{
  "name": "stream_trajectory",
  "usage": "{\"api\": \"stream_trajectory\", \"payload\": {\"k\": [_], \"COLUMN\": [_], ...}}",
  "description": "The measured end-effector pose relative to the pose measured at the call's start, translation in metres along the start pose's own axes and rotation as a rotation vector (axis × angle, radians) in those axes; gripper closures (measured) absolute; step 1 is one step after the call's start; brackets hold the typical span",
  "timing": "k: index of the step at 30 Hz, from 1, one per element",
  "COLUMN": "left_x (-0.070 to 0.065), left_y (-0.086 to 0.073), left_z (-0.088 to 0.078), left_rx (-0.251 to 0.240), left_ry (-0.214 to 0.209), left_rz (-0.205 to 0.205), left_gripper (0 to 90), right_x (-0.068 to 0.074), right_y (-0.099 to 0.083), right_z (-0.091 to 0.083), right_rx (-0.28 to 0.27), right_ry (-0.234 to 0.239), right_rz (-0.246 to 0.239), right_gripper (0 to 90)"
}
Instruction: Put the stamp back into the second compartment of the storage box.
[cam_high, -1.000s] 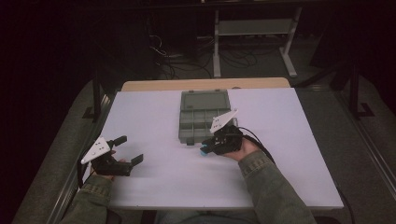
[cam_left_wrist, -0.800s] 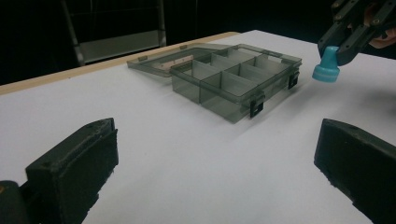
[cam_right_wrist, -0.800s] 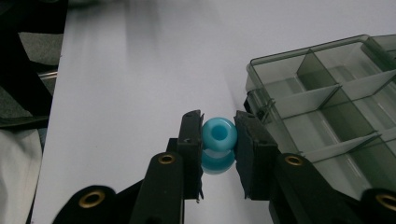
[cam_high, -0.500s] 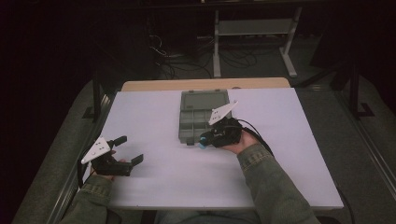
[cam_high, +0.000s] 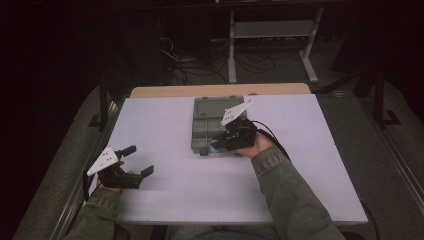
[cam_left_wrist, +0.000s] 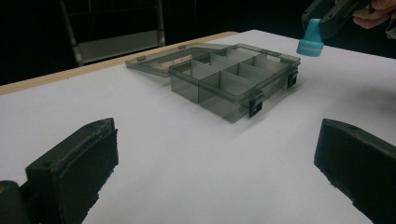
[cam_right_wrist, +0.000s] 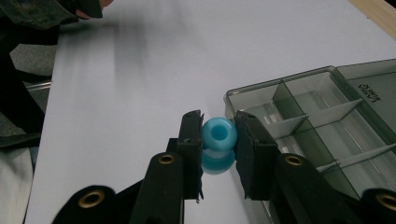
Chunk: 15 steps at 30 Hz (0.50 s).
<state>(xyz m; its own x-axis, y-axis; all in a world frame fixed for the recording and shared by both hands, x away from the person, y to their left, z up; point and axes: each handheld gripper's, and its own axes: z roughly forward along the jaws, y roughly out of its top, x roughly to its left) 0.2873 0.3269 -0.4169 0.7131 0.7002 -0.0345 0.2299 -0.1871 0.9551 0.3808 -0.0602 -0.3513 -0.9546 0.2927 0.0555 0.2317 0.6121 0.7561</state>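
**Blue bead held over near edge of open box**

At near left of the white bench (cam_high: 190, 185): left gripper (cam_high: 134, 161), held in a hand (cam_high: 117, 176) above the bench's near-left corner, jaws spread wide with nothing between them. In the left gripper view, same jaws far apart at the bottom corners, bare white bench (cam_left_wrist: 187, 154) between.

Mid-bench, toward the far edge: grey see-through box (cam_high: 212, 125), lid thrown back flat toward the far side, dividers splitting it into small compartments. From the left gripper view, box (cam_left_wrist: 233, 79) seen low and side-on, two dark latches on its front wall; nothing visible in the compartments that can be seen.

Just right of the box's near corner: right gripper (cam_high: 219, 145), gripped in the right hand (cam_high: 252, 145), grey plate on top, cable trailing off right. Jaws closed narrow on a blue bead (cam_right_wrist: 218, 135), hole facing the camera in the right gripper view, a second rounded blue part below it between the jaws. Bead (cam_left_wrist: 310, 41) above the bench, clear of the surface, beside the box (cam_right_wrist: 317, 116) at its near edge. Cannot tell whether directly over a compartment or just outside the wall.
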Motion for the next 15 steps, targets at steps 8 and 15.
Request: {"api": "stream_trajectory", "payload": {"k": [8,15], "left_x": [0.000,0.000], "left_y": [0.000,0.000], "left_z": [0.000,0.000], "left_rx": [-0.001,-0.003], "left_ry": [-0.001,-0.001], "left_rz": [-0.001,-0.003], "left_gripper": [0.0,0.0], "right_x": [-0.008,-0.013], "right_y": [0.003,0.006], "right_z": [0.003,0.001], "right_rx": [0.003,0.010], "right_ry": [-0.005,-0.015], "right_rz": [-0.006,0.010], "right_gripper": [71.5,71.5]}}
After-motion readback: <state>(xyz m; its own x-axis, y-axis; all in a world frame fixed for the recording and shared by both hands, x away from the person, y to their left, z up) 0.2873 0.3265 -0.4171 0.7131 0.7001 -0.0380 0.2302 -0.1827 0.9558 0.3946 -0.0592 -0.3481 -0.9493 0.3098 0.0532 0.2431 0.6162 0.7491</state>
